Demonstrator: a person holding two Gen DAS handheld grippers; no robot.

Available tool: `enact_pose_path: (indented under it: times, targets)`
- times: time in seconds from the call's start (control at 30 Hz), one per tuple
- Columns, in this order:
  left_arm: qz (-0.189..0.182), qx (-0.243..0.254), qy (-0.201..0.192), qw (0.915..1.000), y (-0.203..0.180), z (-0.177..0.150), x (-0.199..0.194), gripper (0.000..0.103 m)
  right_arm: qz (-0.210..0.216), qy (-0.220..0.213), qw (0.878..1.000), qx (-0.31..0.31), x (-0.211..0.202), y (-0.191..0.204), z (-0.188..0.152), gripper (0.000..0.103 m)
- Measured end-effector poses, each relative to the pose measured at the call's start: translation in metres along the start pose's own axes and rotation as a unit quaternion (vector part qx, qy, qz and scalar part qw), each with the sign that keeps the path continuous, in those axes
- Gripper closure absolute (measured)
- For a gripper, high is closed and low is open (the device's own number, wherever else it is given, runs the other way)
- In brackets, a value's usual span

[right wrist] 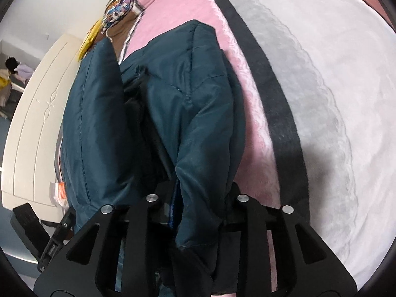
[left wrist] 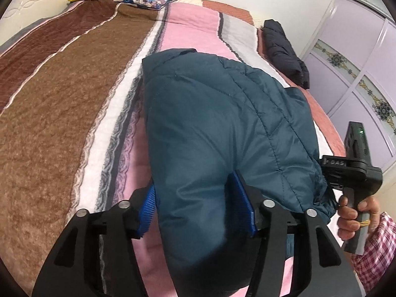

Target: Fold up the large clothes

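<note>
Bedroom, bed under a striped blanket (left wrist: pixel 74 113) in brown, pink and grey.

Teal quilted jacket (left wrist: pixel 217 128), puffy and doubled over, lying mid-bed toward the right edge. Left gripper (left wrist: pixel 195 208) part open, blue pads (left wrist: pixel 147 210) flanking a fold. Right gripper (right wrist: pixel 198 205) narrower; fabric bunched between its jaws, pads mostly hidden, grip unclear. Dark garment (left wrist: pixel 284 52) at far right edge.

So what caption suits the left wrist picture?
Left gripper straddling a folded teal quilted jacket on a striped pink-and-brown bedspread.
</note>
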State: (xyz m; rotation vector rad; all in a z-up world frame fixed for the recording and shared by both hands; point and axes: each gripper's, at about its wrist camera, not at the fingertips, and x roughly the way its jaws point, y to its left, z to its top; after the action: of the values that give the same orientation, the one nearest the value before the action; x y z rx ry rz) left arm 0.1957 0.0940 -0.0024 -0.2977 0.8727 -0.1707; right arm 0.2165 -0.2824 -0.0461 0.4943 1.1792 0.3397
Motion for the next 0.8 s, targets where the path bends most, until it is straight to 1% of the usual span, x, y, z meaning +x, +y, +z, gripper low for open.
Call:
enact_pose_path:
  times: [0.03, 0.07, 0.1, 0.13, 0.27, 0.3, 0.37, 0.5, 0.57, 0.7, 0.8]
  targets:
    - [0.003, -0.001, 0.0, 1.0, 0.001, -0.001, -0.001, 0.043, -0.002, -0.002, 1.0, -0.001, -0.003, 0.004, 0.004, 0.072]
    - [0.007, -0.001, -0.001, 1.0, 0.001, -0.001, -0.004, 0.042, -0.001, -0.006, 1.0, -0.002, -0.006, 0.006, 0.007, 0.068]
    - [0.009, 0.0, -0.002, 1.0, 0.0, 0.0, -0.006, 0.039, -0.004, -0.011, 1.0, -0.005, -0.013, 0.007, 0.007, 0.065]
    - [0.011, 0.003, -0.005, 0.9999, -0.001, -0.001, -0.01, 0.037, -0.01, -0.017, 1.0, -0.008, -0.02, 0.009, 0.006, 0.064]
    - [0.018, 0.008, -0.015, 0.9997, -0.005, -0.001, -0.027, 0.036, -0.019, -0.042, 0.999, -0.02, -0.046, 0.014, -0.002, 0.06]
    - [0.02, 0.006, -0.017, 0.9996, -0.005, -0.001, -0.03, 0.033, -0.018, -0.049, 0.998, -0.026, -0.053, 0.017, -0.006, 0.06]
    - [0.032, 0.008, -0.021, 0.9992, -0.008, -0.003, -0.039, 0.03, -0.022, -0.063, 0.997, -0.043, -0.067, 0.024, -0.015, 0.059]
    - [0.056, 0.01, -0.025, 0.998, -0.012, -0.006, -0.055, 0.028, -0.038, -0.088, 0.991, -0.092, -0.092, 0.046, -0.041, 0.058]
    - [0.066, 0.009, -0.027, 0.9974, -0.015, -0.009, -0.062, 0.027, -0.039, -0.098, 0.988, -0.114, -0.101, 0.057, -0.058, 0.058]
    - [0.095, 0.008, -0.029, 0.995, -0.019, -0.017, -0.076, 0.027, -0.043, -0.109, 0.982, -0.147, -0.11, 0.074, -0.085, 0.058]
    - [0.105, 0.007, -0.029, 0.994, -0.021, -0.025, -0.085, 0.027, -0.055, -0.116, 0.978, -0.163, -0.11, 0.085, -0.103, 0.058]
